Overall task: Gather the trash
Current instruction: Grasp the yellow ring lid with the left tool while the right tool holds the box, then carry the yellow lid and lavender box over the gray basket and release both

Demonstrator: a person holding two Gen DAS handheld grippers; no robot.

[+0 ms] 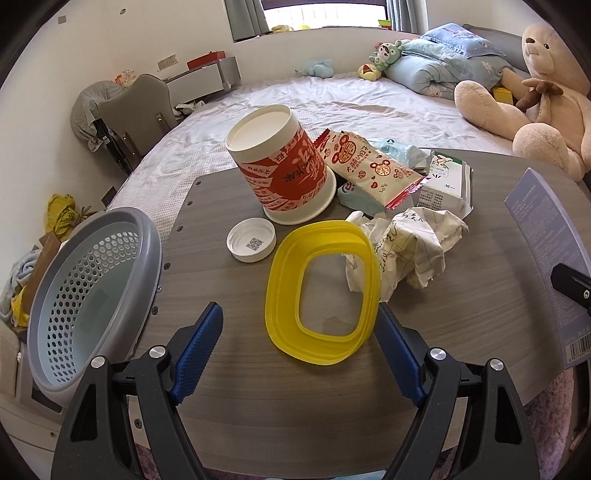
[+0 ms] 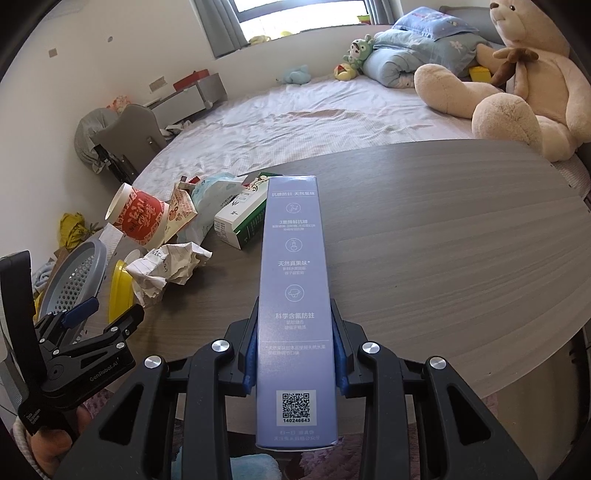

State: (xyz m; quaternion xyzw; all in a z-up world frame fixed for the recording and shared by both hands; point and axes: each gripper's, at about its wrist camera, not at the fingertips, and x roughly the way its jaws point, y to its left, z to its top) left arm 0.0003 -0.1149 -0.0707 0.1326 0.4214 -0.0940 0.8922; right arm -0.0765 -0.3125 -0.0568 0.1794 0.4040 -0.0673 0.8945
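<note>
With the left tongs point(image 1: 295, 332) spread wide around the yellow plastic lid ring point(image 1: 322, 291) on the grey wood-grain bench point(image 1: 461, 314), its upturned edge may skid away before they bite, while the right tongs point(image 2: 295, 347), clamping the long pale-blue cardboard box point(image 2: 295, 280), could sweep the crumpled lined paper point(image 2: 170, 267) off.

Daylight came from the window point(image 1: 321, 11) at the back, blown out to white in both views. The room was evenly bright, with soft, faint shadows on the table point(image 2: 443, 240). Both pictures were sharp; fisheye distortion bent the edges, and dark vignetting filled the corners.
</note>
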